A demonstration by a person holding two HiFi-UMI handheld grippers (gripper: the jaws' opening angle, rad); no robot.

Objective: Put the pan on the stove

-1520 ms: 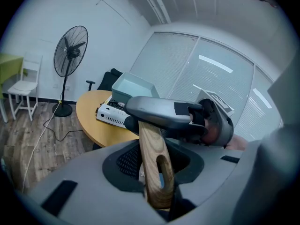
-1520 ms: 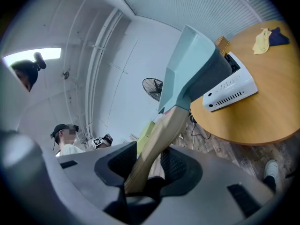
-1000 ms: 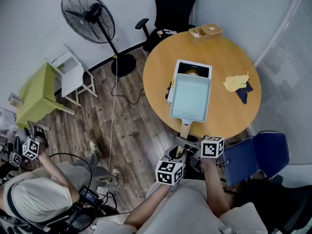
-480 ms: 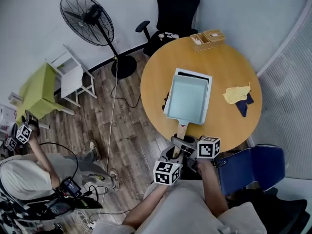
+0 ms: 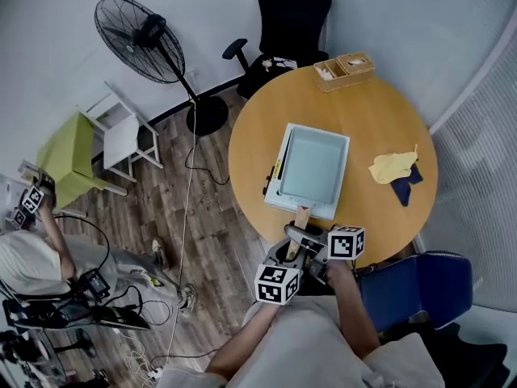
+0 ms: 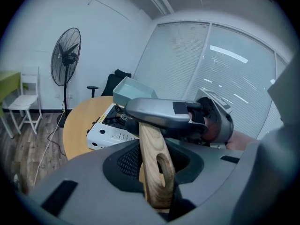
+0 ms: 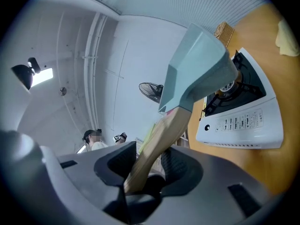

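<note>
Wood-plank floor (image 5: 214,225) all round, with a pedestal fan (image 5: 141,35), a black office chair (image 5: 295,14) and a green table (image 5: 69,148) well apart from the work. Round wooden counter (image 5: 380,111) next, carrying a white portable gas stove (image 5: 272,196) near its middle. Over that stove, covering nearly all of it from above, a pale blue-green rectangular pan (image 5: 313,166); in the right gripper view, held a little above the burner grate (image 7: 246,86), seemingly not yet seated. Rigid metal, probably moderate in weight and nose-heavy on a long lever; no give, likely to clatter or skid if dropped. Only sensible hold: the wooden handle (image 5: 302,217), stiff and smooth, pointing toward the counter's near edge. Left hand-held gripper (image 6: 157,170) clamped on the handle's end by the hanging hole, right hand-held gripper (image 7: 147,170) clamped nearer the pan. Nothing between pan and grate. Yellow cloth (image 5: 393,166) and dark blue cloth (image 5: 404,188) off to the right, wooden box (image 5: 345,69) at the far edge, none in the way.
</note>
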